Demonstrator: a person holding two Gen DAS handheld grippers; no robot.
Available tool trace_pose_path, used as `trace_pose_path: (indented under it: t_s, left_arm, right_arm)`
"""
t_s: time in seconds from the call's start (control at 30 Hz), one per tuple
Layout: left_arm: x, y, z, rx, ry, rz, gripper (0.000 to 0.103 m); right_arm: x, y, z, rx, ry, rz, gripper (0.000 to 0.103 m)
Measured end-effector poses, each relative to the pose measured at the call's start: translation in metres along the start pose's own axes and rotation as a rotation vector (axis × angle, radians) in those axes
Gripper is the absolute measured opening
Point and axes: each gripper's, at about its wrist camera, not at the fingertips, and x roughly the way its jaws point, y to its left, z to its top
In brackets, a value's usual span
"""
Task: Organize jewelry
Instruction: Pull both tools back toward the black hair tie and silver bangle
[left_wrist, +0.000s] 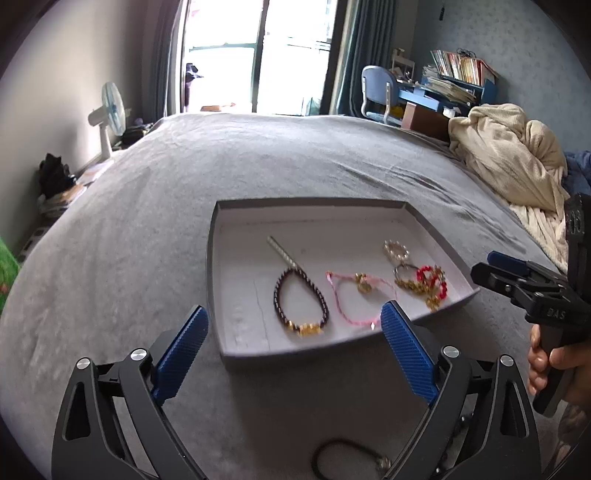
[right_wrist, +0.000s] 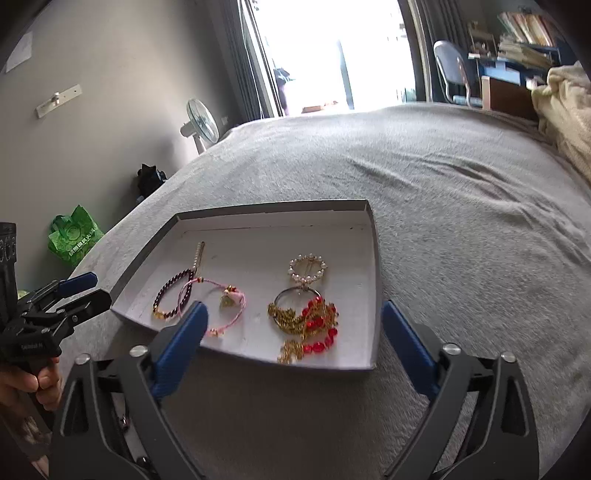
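On bed (left_wrist: 147, 206): shallow tray (left_wrist: 216, 280) holding bracelets (left_wrist: 301, 301). Left tool (left_wrist: 293, 325) wide open, empty, before tray's near edge. Right tool (right_wrist: 293, 325) wide open, empty, straddling tray's near corner.

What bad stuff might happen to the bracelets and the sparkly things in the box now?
1. The red bead and gold chain pile lies tangled against the metal ring; lifting one may drag the other.
2. The pink cord bracelet is thin and flat, so open fingers might slip off it.
3. The box sits on soft bedding; pressing down could tip it.
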Motion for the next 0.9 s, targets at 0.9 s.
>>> trace_pose_path:
  t_s: [0.9]
  left_arm:
    - [-0.026, -0.019, -0.084, 0.04, 0.062, -0.003, 0.096]
  right_arm:
    - [-0.072, 0.003, -0.099, -0.013, 0.007, 0.014, 0.097]
